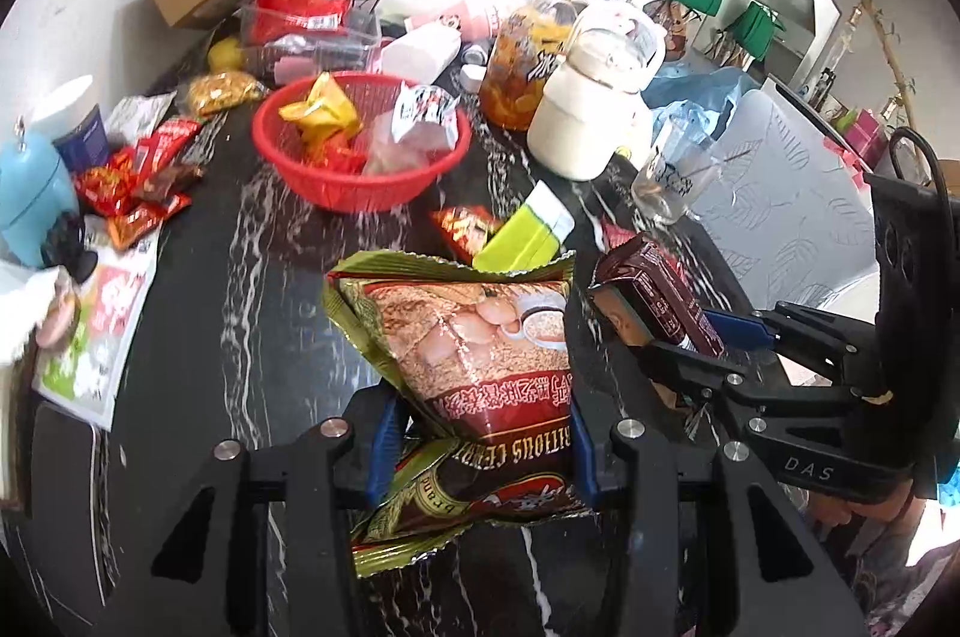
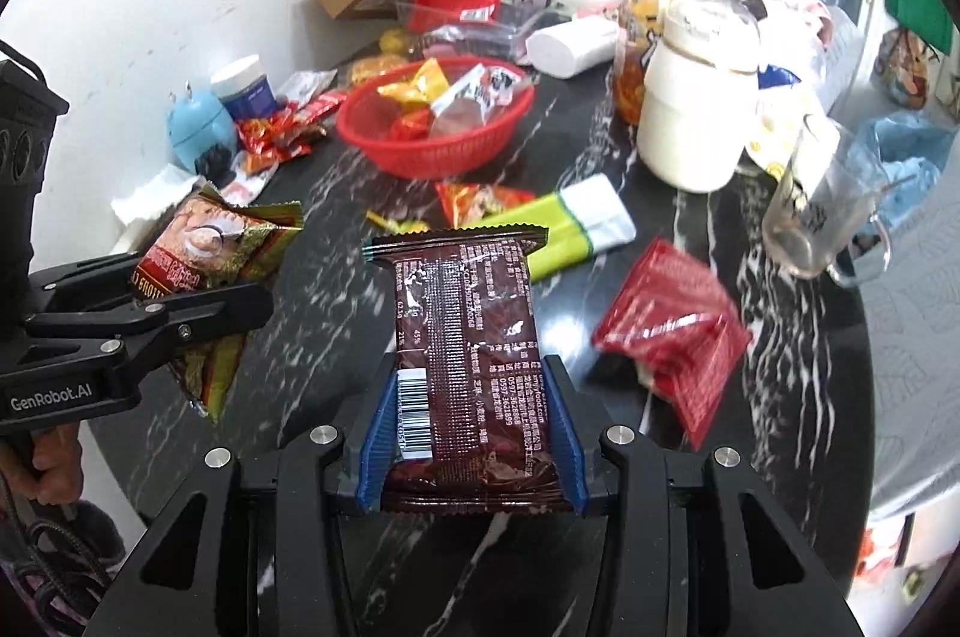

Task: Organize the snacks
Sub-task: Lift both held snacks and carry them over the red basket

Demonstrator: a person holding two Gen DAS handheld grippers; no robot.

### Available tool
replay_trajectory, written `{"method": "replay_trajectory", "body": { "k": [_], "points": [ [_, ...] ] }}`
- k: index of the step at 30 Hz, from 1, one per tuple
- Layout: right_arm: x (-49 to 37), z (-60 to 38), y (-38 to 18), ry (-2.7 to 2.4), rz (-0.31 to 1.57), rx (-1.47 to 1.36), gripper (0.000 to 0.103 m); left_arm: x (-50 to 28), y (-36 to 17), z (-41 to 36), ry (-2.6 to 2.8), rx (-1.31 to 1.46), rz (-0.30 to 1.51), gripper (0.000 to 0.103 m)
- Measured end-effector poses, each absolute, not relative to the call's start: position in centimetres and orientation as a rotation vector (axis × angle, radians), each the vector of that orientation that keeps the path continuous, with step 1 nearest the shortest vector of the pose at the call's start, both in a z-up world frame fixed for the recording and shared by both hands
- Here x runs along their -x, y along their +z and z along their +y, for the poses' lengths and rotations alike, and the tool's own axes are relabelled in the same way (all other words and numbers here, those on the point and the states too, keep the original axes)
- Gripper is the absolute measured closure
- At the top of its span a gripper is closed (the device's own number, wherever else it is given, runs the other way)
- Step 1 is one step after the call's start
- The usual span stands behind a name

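Tabletop: fingers [image 1: 576, 433] pinch cereal packet [image 1: 480, 355].

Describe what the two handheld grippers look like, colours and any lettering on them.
Both are matte black linkage frames with silver bolt heads and ribbed blue finger pads. The left gripper reads "GenRobot.AI" on its side; the right gripper reads "DAS". A black cable loops from the right gripper's boxy body.

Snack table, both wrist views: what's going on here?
A person holds a gripper in each hand over a cluttered dark marble table. The left gripper is shut on a cereal packet; the right gripper is shut on a dark brown snack packet. Both packets are off the table. The red basket already holds a few snacks, and other packets lie loose around it.
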State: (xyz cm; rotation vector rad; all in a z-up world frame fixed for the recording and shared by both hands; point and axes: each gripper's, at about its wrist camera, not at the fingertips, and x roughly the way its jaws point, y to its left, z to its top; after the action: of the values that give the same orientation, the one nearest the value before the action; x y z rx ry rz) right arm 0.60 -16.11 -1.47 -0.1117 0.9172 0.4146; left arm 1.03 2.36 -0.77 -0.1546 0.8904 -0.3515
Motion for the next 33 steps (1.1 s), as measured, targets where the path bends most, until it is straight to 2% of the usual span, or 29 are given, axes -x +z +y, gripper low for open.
{"method": "replay_trajectory", "body": {
  "k": [33],
  "points": [
    [-14.8,-12.4,4.9,0.454,0.747,0.150,0.059,-14.7,5.3,5.9,-0.269,0.140,0.664,0.059]
  ]
}}
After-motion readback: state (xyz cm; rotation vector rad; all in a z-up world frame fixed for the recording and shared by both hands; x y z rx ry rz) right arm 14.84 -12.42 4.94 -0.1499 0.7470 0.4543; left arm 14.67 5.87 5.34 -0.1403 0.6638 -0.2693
